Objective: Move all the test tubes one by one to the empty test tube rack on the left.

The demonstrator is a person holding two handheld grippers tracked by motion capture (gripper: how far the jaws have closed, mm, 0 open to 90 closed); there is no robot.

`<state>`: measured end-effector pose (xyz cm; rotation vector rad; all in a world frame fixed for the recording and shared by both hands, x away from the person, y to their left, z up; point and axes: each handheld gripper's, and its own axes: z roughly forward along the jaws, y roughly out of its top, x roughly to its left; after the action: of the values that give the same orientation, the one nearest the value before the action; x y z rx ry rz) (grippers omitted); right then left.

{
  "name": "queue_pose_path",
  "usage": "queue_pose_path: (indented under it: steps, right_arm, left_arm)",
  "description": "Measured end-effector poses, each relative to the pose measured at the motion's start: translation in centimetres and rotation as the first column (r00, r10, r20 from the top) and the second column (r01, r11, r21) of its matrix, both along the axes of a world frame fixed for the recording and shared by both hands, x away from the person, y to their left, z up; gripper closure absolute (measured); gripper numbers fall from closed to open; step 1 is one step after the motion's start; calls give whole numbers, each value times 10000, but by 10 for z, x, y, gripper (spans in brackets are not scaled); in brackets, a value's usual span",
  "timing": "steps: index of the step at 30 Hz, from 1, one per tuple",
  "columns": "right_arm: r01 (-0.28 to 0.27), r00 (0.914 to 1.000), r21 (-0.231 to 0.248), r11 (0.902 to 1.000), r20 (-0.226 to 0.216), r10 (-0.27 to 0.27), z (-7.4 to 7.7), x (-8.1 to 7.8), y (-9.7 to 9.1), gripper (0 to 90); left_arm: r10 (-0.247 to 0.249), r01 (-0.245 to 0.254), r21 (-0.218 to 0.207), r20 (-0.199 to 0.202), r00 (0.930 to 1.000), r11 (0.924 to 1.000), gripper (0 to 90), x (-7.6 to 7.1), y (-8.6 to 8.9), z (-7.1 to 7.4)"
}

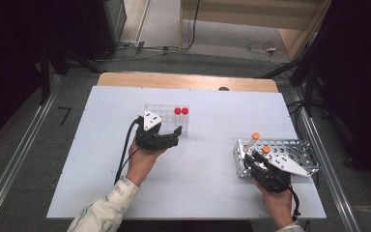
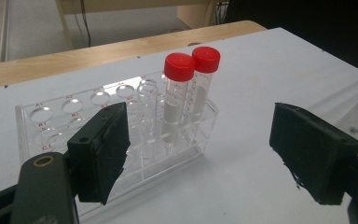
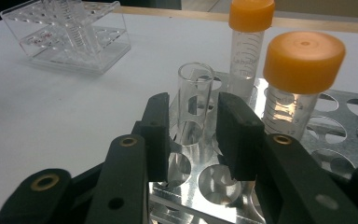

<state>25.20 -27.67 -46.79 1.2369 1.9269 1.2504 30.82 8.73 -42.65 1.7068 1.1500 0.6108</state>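
2 orange-capped tubes (image 3: pixel 303 79) crowd the clear tube (image 3: pixel 195 100) in the metal rack (image 3: pixel 345 135)

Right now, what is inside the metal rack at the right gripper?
The metal rack holds two orange-capped tubes and an uncapped clear tube between the right gripper pads; their lower ends are hidden.

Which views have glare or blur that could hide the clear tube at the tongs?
Right gripper view: metal rack throws bright reflections behind the sharp clear tube; near tongs slightly soft. High view: even light, coarse and soft. Left gripper view: red-capped tubes sharp.
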Motion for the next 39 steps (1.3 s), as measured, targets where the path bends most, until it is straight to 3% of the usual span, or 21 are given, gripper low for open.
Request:
queue_pose_path:
  steps: [6,13,28,39]
  right_arm:
    - [-21,10000,-27,10000,85,22,-1,1,2,723]
    - [-26,9997,-124,9999,239,29,2,0,3,729]
    - [120,9943,38,9999,1056,-124,44,-13,5,734]
    - [-588,9920,168,9981,1129,566,50,-12,29,734]
  left_arm:
    - [7,-7,-74,16,10000,10000,205,0,1,1]
    - [13,-13,-105,34,10000,9999,205,-1,2,1]
    - [-6,4,-214,-98,10000,9998,193,-1,4,3]
    - [-147,146,-246,-34,9999,9996,199,-4,2,5]
